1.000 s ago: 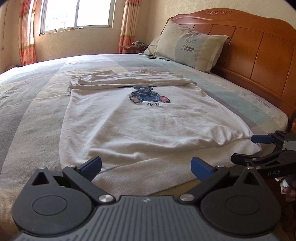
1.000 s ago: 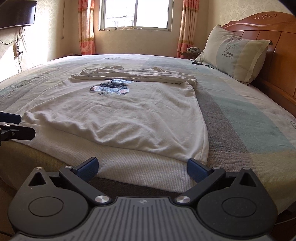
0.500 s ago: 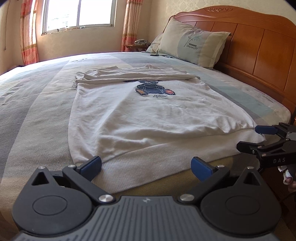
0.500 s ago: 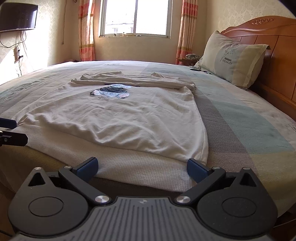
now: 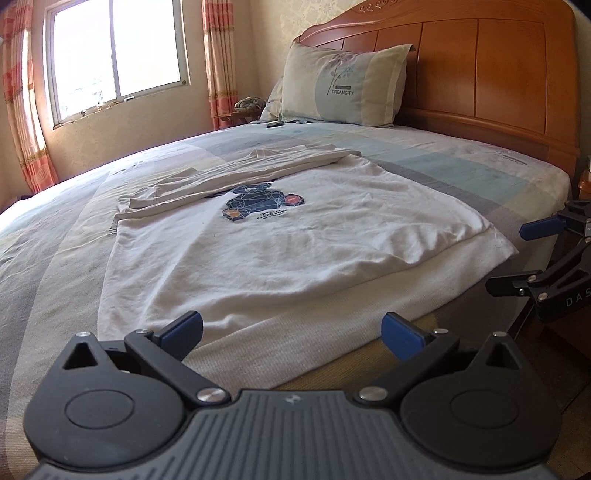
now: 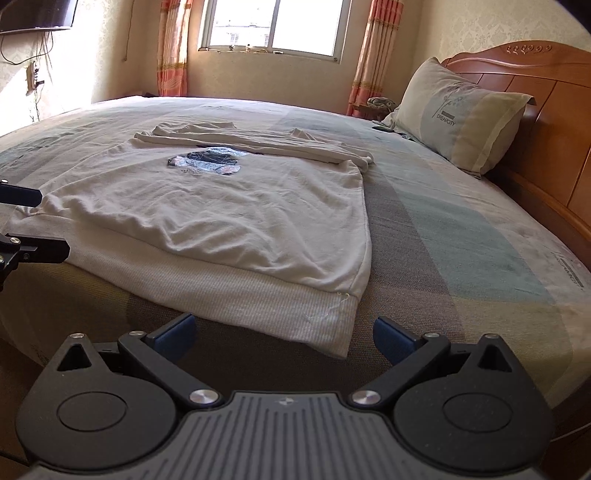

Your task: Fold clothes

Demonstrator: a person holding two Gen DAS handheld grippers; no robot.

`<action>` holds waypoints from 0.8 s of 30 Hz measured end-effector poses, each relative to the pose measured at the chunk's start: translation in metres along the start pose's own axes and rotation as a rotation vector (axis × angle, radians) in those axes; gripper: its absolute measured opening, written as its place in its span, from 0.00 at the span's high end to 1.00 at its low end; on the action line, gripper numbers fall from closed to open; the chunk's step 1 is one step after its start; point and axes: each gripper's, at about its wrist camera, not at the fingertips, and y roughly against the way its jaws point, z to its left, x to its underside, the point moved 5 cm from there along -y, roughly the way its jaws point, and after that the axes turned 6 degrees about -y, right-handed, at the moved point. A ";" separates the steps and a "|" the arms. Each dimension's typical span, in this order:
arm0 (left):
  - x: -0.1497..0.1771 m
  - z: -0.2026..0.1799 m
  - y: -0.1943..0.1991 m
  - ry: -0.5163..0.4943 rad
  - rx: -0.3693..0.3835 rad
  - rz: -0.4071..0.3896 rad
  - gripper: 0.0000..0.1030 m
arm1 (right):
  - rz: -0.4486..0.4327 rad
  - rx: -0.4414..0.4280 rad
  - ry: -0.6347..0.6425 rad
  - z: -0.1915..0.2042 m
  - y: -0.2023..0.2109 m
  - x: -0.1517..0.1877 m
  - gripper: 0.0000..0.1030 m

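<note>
A white sweatshirt (image 5: 280,251) with a dark bear print lies flat on the bed, its sleeves folded across the far end and its ribbed hem (image 5: 332,325) at the near edge. My left gripper (image 5: 291,332) hovers open just short of the hem's left part, holding nothing. In the right wrist view the same sweatshirt (image 6: 229,218) spreads ahead, and my right gripper (image 6: 284,338) stands open in front of the hem's right corner (image 6: 332,314), empty. The right gripper (image 5: 517,258) also shows at the right edge of the left wrist view.
The bed (image 6: 461,236) has a striped grey-green sheet. A pillow (image 5: 343,88) leans on the wooden headboard (image 5: 498,74). A window (image 6: 277,26) with curtains is at the far wall. A nightstand (image 5: 236,114) holds small items.
Both grippers have drawn back and risen slightly, tilting the views; the sweatshirt lies as before. Both stay open.
</note>
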 end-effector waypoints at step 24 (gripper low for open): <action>-0.021 -0.045 -0.017 -0.172 0.030 -0.018 0.01 | 0.020 0.143 0.265 -0.005 -0.010 0.001 0.00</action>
